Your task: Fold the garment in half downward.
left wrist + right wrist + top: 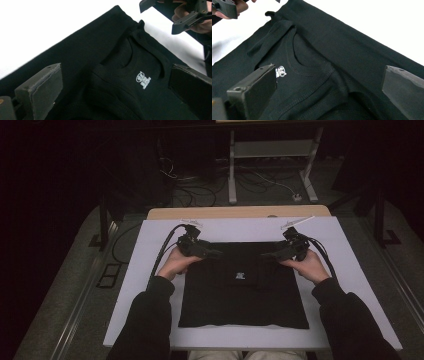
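Black shirt [242, 290] lying flat and folded into a rough square on the white table cover [150, 235], near the middle, reaching toward the near edge. Neckline and small white logo [239, 275] facing up, a little beyond the middle of the cloth; probably spread this way to make the next fold easy. Collar [125, 67] curved, with a seam running round it, and a strap-like strip [272, 35] lying along one side.

Left gripper [214, 253] hovering over the far left corner of the shirt, jaws apart, nothing between them, cloth lying below the gap. Right gripper [269, 255] over the far right corner, likewise spread wide and holding nothing. Both aimed inward at the far edge, likely to take that edge at two points so the cloth stays even when lifted. No clear contact with the cloth yet.

Wooden table edge [240, 212] beyond the cover; cables [200, 190] on the floor farther off.
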A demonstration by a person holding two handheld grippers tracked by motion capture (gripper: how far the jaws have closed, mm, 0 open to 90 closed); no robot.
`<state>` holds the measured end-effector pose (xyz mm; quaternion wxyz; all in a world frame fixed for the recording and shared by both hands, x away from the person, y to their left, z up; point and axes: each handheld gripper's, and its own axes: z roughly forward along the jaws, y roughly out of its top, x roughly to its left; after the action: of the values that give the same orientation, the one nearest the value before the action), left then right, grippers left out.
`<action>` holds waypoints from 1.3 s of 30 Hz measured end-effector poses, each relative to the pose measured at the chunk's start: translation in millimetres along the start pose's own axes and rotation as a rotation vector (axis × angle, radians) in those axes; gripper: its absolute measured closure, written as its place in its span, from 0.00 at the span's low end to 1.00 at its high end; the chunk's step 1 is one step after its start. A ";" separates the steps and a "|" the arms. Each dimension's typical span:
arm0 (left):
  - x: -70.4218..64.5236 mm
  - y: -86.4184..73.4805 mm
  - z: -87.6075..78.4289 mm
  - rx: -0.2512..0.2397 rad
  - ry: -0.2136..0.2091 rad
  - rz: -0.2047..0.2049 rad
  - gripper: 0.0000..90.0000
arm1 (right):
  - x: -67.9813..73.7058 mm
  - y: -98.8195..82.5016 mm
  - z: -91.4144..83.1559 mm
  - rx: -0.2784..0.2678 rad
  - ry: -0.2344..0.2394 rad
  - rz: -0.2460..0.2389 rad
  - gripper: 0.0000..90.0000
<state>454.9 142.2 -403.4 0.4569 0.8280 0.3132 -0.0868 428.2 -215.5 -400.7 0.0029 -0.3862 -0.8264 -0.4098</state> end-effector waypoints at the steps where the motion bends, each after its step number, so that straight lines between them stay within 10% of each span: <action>1: 1.2 -0.3 0.8 0.006 -0.007 -0.004 0.00 | -0.1 0.0 0.7 0.001 0.006 -0.002 0.03; 11: 20.5 -6.3 3.8 0.022 -0.042 -0.072 0.16 | -8.3 -0.4 3.8 0.005 0.042 0.020 0.29; 39: 24.9 -14.2 20.7 0.118 -0.022 -0.074 0.69 | -21.4 -9.5 19.4 0.111 -0.010 0.045 0.79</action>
<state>469.0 141.9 -435.8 0.4071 0.8404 0.3330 -0.1311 443.1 -219.3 -426.8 0.0293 -0.4062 -0.8388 -0.3612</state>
